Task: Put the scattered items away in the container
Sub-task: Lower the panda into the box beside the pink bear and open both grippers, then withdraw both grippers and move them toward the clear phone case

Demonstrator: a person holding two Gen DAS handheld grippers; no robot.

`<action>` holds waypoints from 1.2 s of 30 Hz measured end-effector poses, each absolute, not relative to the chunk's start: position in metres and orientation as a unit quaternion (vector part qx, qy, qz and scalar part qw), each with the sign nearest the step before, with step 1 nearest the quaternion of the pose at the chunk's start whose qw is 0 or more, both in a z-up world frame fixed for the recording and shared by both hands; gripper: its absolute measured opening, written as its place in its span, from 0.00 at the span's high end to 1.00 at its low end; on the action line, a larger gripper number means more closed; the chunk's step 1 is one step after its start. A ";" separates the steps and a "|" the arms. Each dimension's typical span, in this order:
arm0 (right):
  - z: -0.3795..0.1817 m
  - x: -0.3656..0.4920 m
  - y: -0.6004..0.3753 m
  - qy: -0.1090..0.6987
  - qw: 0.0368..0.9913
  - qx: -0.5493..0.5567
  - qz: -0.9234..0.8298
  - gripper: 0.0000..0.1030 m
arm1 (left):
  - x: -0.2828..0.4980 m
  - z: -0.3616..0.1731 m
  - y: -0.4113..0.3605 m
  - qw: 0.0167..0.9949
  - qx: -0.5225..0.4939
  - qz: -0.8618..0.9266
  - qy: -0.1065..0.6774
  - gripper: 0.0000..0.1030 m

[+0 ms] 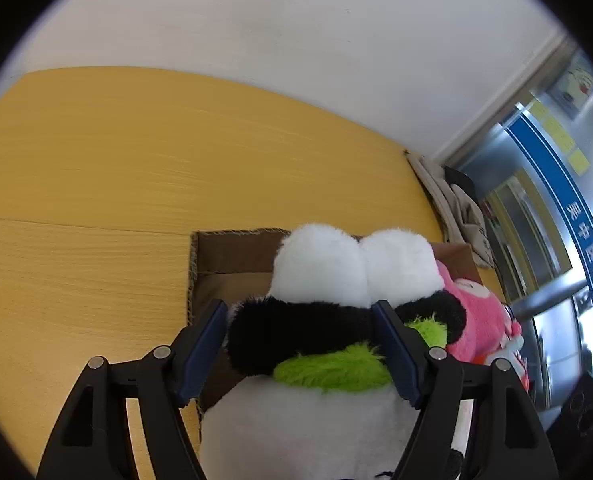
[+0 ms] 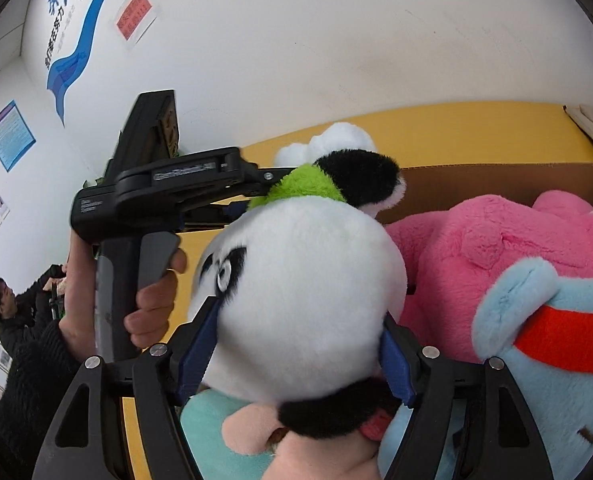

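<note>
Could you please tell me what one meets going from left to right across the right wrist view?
Hand on the left gripper's handle → panda plush → pink plush → blue plush.

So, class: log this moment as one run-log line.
item: black-and-white plush panda | place: above brown cardboard box | left gripper: open around panda | right gripper: at its head
</note>
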State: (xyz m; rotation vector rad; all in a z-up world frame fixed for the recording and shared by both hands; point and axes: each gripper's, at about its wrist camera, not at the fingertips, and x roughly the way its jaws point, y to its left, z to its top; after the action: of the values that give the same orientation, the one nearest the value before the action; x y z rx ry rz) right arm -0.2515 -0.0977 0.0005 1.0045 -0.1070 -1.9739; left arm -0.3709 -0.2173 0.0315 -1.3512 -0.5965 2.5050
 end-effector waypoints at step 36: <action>0.096 -0.094 0.098 -0.018 0.462 0.284 -0.840 0.00 | -0.047 0.147 -0.096 0.086 -0.287 0.950 -0.088 0.24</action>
State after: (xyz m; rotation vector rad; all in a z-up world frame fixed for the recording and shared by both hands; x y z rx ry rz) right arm -0.0937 0.0979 0.0964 0.6977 -0.0431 -2.0654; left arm -0.0466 -0.0958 0.1468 -0.8541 -0.2610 2.8326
